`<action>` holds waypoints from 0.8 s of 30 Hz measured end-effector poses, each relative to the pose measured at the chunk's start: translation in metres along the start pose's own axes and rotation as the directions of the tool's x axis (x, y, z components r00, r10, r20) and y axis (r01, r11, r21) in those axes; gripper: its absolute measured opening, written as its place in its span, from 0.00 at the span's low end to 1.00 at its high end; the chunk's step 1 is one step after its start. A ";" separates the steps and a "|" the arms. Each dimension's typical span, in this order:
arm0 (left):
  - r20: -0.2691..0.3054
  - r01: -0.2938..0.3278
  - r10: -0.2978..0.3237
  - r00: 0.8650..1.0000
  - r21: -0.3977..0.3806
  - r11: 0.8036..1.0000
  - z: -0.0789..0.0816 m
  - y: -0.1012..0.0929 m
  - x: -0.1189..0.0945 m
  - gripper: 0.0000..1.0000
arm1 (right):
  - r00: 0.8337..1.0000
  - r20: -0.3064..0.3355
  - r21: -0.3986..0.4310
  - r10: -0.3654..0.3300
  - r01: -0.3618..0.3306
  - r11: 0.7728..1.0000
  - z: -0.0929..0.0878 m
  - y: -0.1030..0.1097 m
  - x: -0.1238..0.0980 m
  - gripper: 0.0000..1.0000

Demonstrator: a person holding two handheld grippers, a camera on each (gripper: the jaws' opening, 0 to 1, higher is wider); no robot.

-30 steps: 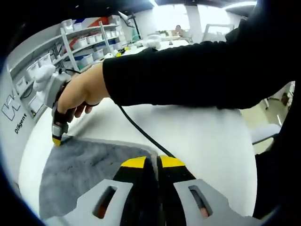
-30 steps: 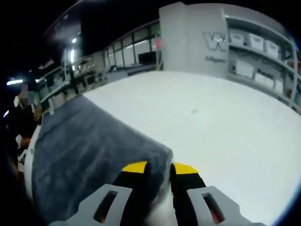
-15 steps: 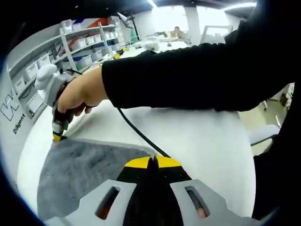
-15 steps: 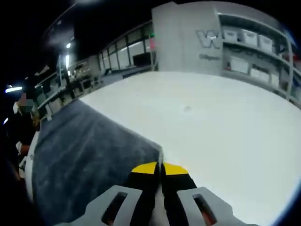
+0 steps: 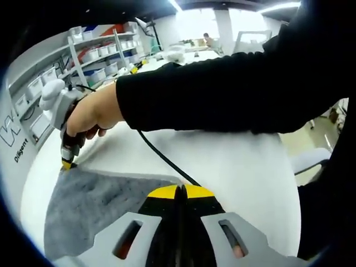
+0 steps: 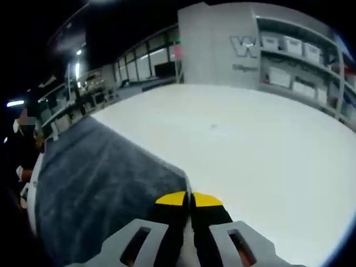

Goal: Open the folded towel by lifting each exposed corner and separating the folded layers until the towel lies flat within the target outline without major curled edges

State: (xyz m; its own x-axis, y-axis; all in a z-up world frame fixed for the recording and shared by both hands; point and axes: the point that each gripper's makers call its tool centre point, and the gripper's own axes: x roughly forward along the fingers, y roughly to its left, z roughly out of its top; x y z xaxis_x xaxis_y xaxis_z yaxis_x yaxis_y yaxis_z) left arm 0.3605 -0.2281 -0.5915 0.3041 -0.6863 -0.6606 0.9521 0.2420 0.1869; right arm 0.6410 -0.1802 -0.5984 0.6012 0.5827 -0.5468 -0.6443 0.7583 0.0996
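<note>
- We have the grey towel (image 5: 100,208) on the white table (image 5: 245,178), both near corners pinched.
- Our left gripper (image 5: 181,192) and right gripper (image 6: 189,198) are each clenched on a corner.
- Uneven pulling could slip a corner free or curl the edge.
- Shelves of bins (image 5: 97,53) line the wall.
</note>
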 end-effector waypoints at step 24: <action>0.060 0.054 -0.059 0.996 0.070 0.996 0.038 -0.026 0.020 0.02 | 0.996 -0.043 -0.011 -0.075 0.075 0.997 -0.022 -0.039 -0.042 0.00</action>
State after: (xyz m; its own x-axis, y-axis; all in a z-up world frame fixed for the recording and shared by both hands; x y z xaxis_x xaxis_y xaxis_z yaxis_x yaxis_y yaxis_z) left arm 0.3435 -0.2745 -0.5819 0.2491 -0.7396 -0.6253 0.9671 0.1556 0.2013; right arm 0.6304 -0.2408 -0.5970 0.6272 0.5108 -0.5880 -0.6026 0.7965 0.0491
